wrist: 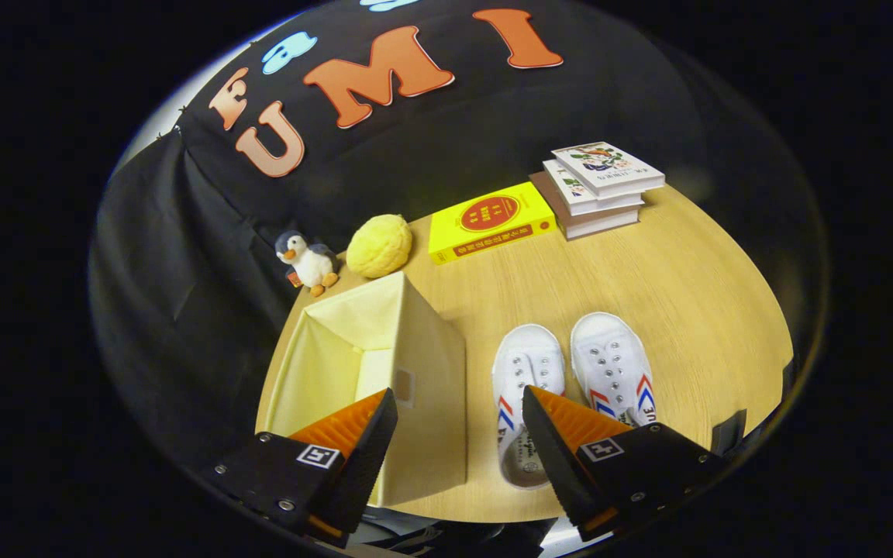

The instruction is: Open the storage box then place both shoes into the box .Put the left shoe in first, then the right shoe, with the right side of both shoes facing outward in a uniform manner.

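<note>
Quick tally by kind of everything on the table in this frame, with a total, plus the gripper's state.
Shoes: 2, left shoe, right shoe
Storage box: 1, open
Books: 4, yellow book, stack of three
Soft toys: 2, penguin, yellow plush
Total: 9
Gripper: open, holding nothing.

No legible text on books (598, 186).

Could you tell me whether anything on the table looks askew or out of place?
Nothing stands out. The box sits open, both shoes lie side by side next to it, and the books are stacked neatly. The open tool holds nothing.
</note>
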Action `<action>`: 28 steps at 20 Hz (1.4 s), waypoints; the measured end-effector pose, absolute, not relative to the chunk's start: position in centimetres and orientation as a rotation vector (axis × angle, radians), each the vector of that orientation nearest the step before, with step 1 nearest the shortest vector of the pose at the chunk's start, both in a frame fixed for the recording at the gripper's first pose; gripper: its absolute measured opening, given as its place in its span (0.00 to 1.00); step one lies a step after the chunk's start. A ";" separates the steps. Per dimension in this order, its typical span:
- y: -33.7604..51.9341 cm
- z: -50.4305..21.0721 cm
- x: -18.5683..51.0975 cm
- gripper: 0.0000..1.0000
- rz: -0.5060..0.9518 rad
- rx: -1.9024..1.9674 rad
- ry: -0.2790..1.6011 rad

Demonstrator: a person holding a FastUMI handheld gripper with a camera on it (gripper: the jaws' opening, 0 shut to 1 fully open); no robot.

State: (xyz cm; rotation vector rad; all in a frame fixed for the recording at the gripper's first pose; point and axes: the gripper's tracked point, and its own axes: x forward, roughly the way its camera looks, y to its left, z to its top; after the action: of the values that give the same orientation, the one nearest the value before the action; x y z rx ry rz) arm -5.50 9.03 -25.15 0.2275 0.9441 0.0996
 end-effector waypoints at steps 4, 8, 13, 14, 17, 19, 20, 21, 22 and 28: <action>6.6 -28.0 -6.3 0.95 0.061 0.223 0.996; 4.8 -30.4 -6.9 0.87 0.038 0.180 1.032; 3.8 -33.1 -7.8 0.78 0.041 0.150 1.090; 3.6 -33.7 -8.0 0.74 0.040 0.139 1.111; 3.3 -35.3 -8.1 0.65 0.038 0.120 1.144; 3.2 -36.2 -7.7 0.60 0.034 0.111 1.155; 3.3 -36.6 -7.6 0.57 0.037 0.110 1.165; 3.3 -37.1 -7.5 0.53 0.036 0.108 1.173; 3.2 -37.6 -7.5 0.49 0.030 0.100 1.184; 3.8 -38.6 -7.3 0.20 0.067 0.186 1.232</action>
State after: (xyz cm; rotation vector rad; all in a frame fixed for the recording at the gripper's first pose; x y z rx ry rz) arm -7.25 3.80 -38.61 0.1864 1.2319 0.0669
